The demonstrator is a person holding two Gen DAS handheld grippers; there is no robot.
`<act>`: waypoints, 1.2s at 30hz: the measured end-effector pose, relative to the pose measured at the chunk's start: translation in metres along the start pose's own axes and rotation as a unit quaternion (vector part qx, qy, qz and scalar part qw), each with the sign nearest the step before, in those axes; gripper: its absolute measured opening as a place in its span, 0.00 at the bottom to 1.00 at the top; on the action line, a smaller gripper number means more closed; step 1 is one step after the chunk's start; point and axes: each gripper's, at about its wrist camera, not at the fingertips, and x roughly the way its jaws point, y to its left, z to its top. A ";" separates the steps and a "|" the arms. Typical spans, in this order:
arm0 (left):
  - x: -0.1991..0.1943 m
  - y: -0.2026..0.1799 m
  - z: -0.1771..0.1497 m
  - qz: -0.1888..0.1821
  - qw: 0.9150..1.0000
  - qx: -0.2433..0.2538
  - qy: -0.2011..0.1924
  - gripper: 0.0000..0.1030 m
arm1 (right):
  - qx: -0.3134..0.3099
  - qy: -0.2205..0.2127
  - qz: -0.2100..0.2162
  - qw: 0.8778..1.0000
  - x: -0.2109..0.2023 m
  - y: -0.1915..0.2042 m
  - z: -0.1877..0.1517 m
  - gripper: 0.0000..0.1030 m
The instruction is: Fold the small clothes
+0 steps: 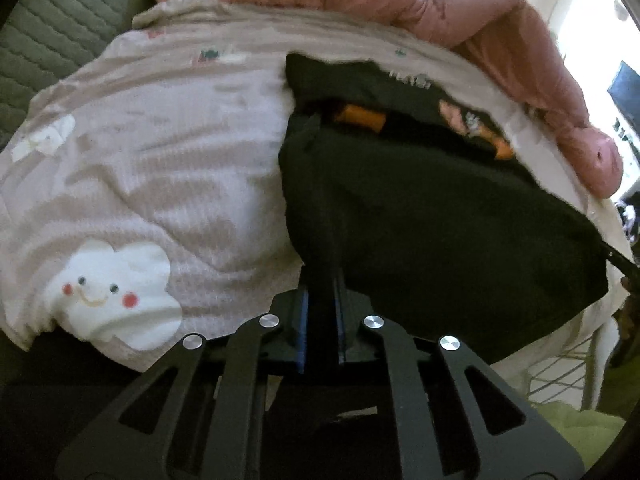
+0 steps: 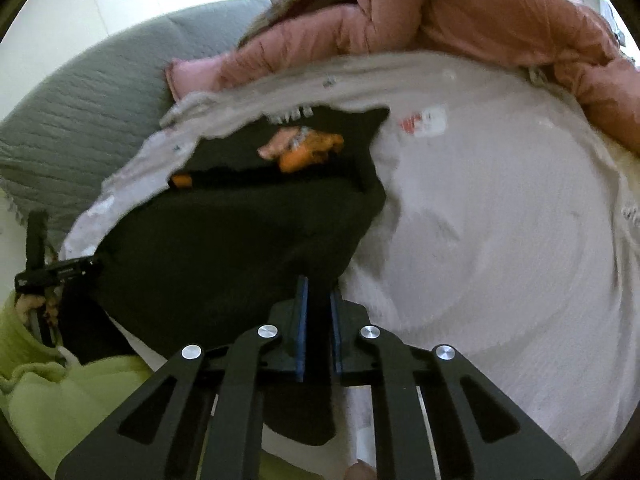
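Print on the black garment (image 1: 440,216): we see pale letters at its far edge, just above the orange and pink graphic, too blurred for us to read.
Same print, right wrist view: we catch the pale letters on the black garment (image 2: 224,240) again, smeared, no word we can make out.
Patch on the pink blanket (image 2: 480,208): we spot a red and white mark just right of the garment's far corner, unreadable.

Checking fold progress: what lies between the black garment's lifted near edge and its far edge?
In both wrist views, the black garment shows an orange and pink print there.
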 end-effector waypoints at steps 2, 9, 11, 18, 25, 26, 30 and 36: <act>-0.009 0.001 0.009 -0.013 1.000 -0.010 -0.014 0.04 | 0.000 -0.014 0.006 1.000 -0.002 0.000 0.008 0.09; -0.025 0.008 0.048 -0.032 0.997 -0.044 -0.051 0.04 | 0.015 -0.068 0.013 0.997 -0.007 -0.005 0.043 0.08; -0.024 0.012 0.062 -0.036 0.996 -0.060 -0.057 0.04 | 0.021 -0.084 0.012 0.996 -0.008 -0.009 0.055 0.08; -0.018 0.008 0.108 -0.029 0.994 -0.075 -0.079 0.04 | 0.027 -0.115 0.007 0.993 0.001 -0.016 0.087 0.08; -0.006 0.008 0.141 -0.013 0.991 -0.087 -0.098 0.04 | 0.027 -0.128 -0.003 0.991 0.018 -0.021 0.115 0.08; -0.004 0.008 0.145 -0.012 0.991 -0.088 -0.100 0.04 | 0.026 -0.130 -0.005 0.991 0.022 -0.021 0.119 0.08; 0.006 0.005 0.160 -0.008 0.991 -0.088 -0.102 0.04 | 0.031 -0.129 -0.020 0.991 0.038 -0.027 0.131 0.08; 0.025 0.004 0.178 -0.004 0.992 -0.085 -0.098 0.04 | 0.040 -0.117 -0.035 0.992 0.061 -0.035 0.143 0.08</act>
